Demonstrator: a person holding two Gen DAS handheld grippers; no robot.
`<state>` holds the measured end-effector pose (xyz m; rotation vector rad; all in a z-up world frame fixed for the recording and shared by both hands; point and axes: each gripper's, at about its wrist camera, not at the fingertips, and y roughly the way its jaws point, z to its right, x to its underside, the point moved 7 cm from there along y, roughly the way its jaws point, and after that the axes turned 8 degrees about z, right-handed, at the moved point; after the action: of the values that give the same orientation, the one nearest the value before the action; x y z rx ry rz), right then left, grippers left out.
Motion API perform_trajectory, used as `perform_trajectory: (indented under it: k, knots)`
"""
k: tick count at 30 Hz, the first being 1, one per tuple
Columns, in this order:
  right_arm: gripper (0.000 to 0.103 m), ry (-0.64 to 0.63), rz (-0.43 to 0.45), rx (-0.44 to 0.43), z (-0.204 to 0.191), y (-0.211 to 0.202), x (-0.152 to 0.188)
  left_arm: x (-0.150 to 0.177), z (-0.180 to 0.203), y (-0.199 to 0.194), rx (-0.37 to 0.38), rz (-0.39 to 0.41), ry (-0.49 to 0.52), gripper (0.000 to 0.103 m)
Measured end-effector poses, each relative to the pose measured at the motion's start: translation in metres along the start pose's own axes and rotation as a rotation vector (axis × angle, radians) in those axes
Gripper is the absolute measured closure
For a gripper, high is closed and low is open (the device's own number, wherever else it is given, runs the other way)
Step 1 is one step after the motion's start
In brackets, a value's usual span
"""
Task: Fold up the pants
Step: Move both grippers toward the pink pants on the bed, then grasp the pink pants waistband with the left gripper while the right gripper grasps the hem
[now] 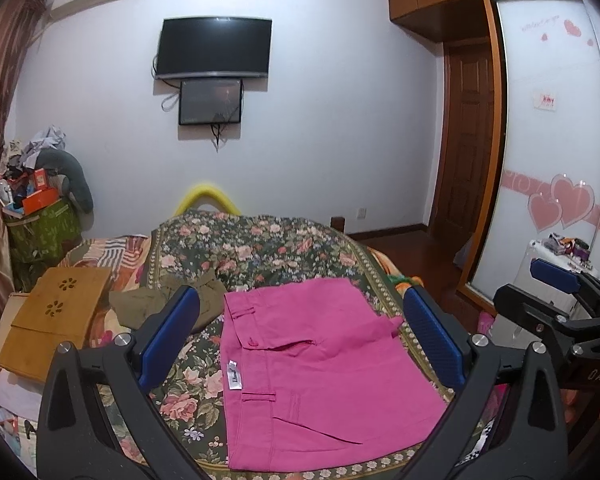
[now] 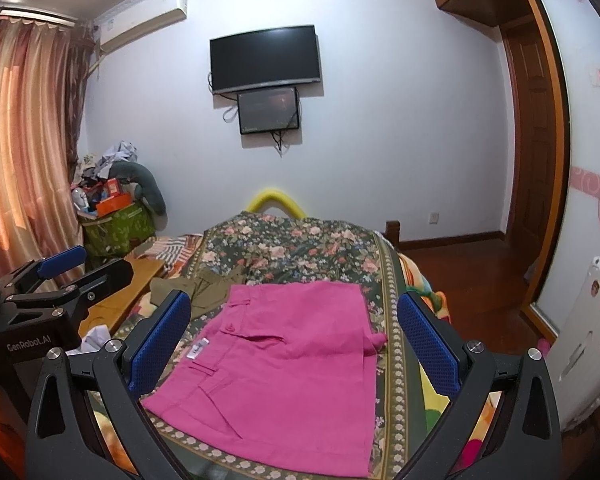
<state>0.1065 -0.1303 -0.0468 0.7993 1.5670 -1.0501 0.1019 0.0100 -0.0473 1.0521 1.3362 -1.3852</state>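
Floral bedspread [image 1: 260,248]: folded pink pants [image 1: 312,364] apparently below gaping left tool [image 1: 300,340].

I see soft, even indoor light, faint shadows, heavy fisheye bending with black vignetted corners, and warm daylight glowing through the striped pink curtain [image 2: 24,128].

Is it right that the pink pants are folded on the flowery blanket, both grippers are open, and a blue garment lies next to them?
Not quite. The garment beside the pink pants is olive green, not blue, as the left wrist view shows. The rest holds: the pants lie folded on the flowery blanket, and the left gripper and right gripper are both open.
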Motion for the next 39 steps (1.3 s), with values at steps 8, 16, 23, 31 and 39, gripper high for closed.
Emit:
perform_trajectory:
  k: [8,16,23,31,39]
  knots:
    - [0.001,0.041,-0.123,0.071,0.044,0.044,0.036,0.038,-0.022,0.072,0.013,-0.155,-0.005,0.000]
    - [0.001,0.036,-0.329,0.143,0.101,0.105,0.097,0.090,-0.068,0.160,-0.095,-0.330,0.091,0.000]
    - [0.006,0.105,-0.435,0.081,0.120,0.149,0.122,0.143,-0.097,0.219,-0.054,-0.534,-0.005,0.000]
    - [0.040,0.090,-0.496,-0.034,0.111,0.186,0.139,0.188,-0.097,0.242,0.000,-0.687,-0.051,0.042]
    - [0.062,0.017,-0.534,-0.102,0.098,0.219,0.147,0.189,-0.097,0.242,0.039,-0.692,-0.055,0.068]
